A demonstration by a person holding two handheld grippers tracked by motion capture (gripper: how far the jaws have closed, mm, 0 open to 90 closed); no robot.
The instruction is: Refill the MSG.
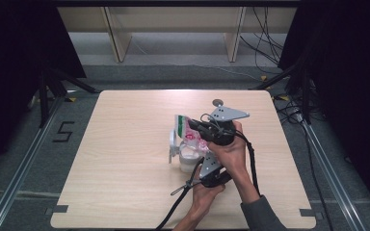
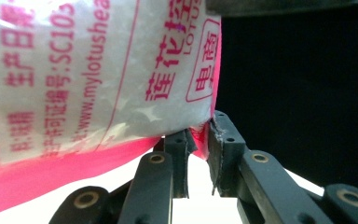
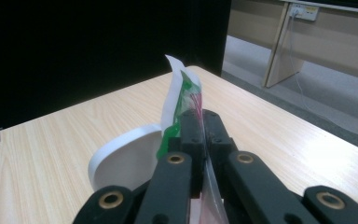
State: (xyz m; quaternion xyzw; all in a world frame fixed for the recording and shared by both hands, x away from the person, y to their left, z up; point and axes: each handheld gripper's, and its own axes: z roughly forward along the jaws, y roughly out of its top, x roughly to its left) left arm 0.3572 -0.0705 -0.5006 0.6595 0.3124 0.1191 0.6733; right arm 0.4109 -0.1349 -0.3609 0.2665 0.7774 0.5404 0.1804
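High view first: over mid-table (image 1: 125, 168), holding a bag (image 1: 185, 130) up between both tools, right above a white tub (image 1: 189, 162) with its lid (image 1: 173, 144) tipped open to the left. Right gripper (image 3: 199, 116) on the far side, left gripper (image 2: 200, 133) on the near side, hands crossing close over the tub.

Looking along the right jaws: pressed together on the bag's thin top edge, film squeezed flat between the pads. No gap at all. Along the left jaws: nipping the bag's pink bottom corner at the very tips, with daylight between the jaws lower down. So, pinched at both ends and hanging tilted over the tub.

Progress, judging by the layout: lid open, bag lifted and brought over the tub, and something white visible inside the tub already. Probably mid-pour. Cannot tell whether any grains are falling right now, nor how much remains in the bag. Left to do, likely: finishing the pour, setting the bag down, shutting the lid.

Materials now. Glossy, crinkly plastic film on the bag, white with pink print and a pink seam, green near the top, packed with fine white grains. Smooth, matte white plastic on the round tub. Pale wood-grain table top, flat and bare. Black, ribbed jaws with brass pins.
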